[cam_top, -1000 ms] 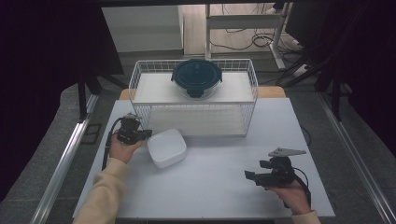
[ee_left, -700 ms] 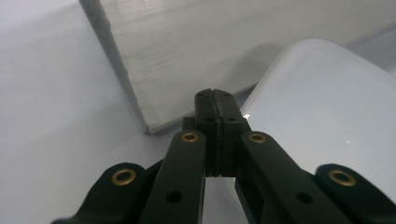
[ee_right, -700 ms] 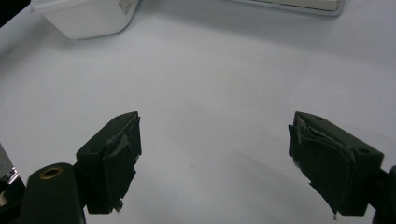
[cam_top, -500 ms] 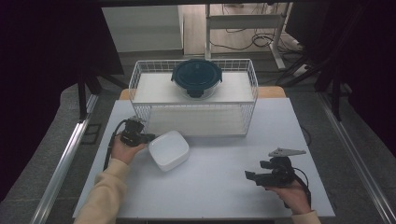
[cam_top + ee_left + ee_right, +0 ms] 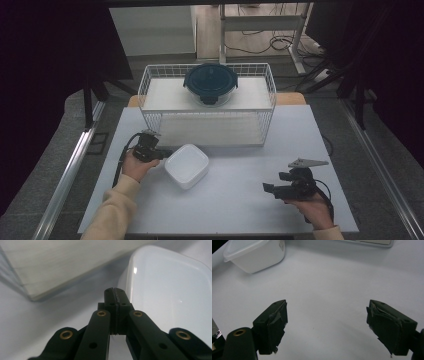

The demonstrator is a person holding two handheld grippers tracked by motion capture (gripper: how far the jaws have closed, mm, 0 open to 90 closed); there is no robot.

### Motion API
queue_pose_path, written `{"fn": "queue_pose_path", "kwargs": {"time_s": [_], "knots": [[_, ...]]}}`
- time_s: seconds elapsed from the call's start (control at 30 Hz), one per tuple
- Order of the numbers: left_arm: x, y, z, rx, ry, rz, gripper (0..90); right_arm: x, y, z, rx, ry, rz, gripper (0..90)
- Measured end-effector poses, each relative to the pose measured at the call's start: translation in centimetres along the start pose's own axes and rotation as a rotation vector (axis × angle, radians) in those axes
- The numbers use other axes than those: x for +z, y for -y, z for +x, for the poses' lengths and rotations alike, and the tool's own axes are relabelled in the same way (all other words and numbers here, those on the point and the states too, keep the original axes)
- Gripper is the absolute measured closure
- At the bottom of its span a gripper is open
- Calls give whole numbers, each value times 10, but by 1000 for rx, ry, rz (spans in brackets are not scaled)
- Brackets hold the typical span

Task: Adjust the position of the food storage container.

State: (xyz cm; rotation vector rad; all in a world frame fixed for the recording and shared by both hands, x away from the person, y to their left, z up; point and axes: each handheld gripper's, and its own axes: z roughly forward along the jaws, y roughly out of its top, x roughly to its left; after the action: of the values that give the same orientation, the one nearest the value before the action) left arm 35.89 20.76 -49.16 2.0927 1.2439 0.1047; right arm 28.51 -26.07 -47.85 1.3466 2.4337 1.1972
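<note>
Two grippers rested on the table (image 5: 240,210): the left gripper (image 5: 115,292), jaws pressed together and empty, touched the white lidded container (image 5: 187,165) at centre-left. The right gripper (image 5: 327,325), jaws spread wide, sat near right; the high view alone revealed the far wire basket (image 5: 150,100) holding a dark lidded bowl (image 5: 210,83).

High view overhead, facing forward-down over surface (image 5: 240,200). Tong cameras low, close; all three share white container (image 5: 187,165) (image 5: 172,295) (image 5: 254,252).

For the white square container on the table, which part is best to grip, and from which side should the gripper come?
Probably the overhanging lid rim of the white container, taken at its left edge, beside the left gripper, whose jaws are shut. The right gripper view shows that the lid lip juts out past smooth, tapering walls, so the lip gives the pads a hold. Come in level from the left, with one jaw above the lip and one below.
</note>
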Motion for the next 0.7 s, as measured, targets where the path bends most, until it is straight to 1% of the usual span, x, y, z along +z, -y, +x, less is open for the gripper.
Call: {"fn": "queue_pose_path", "kwargs": {"time_s": [0.03,0.1,0.13,0.17,0.2,0.23,0.33,0.53,0.7], "knots": [[0,0,-1,11,8,9,900,0,0,0,0,0,2,166],[1,0,-4,11,19,15,900,0,0,0,-1,-1,2,166],[2,0,-6,-1,19,7,900,0,0,0,-1,-2,5,166],[2,0,-7,-2,24,11,900,0,0,1,-2,-3,6,166],[2,0,-8,3,28,18,900,0,0,2,-5,-4,6,166],[3,0,-9,-1,29,15,900,0,-1,2,-7,-6,6,166],[3,0,-11,2,39,20,900,0,-1,2,-9,-7,7,166],[4,2,-17,5,66,26,900,2,0,2,-1,-2,17,165],[4,5,-23,24,85,42,900,2,0,2,-4,-4,18,165]]}}
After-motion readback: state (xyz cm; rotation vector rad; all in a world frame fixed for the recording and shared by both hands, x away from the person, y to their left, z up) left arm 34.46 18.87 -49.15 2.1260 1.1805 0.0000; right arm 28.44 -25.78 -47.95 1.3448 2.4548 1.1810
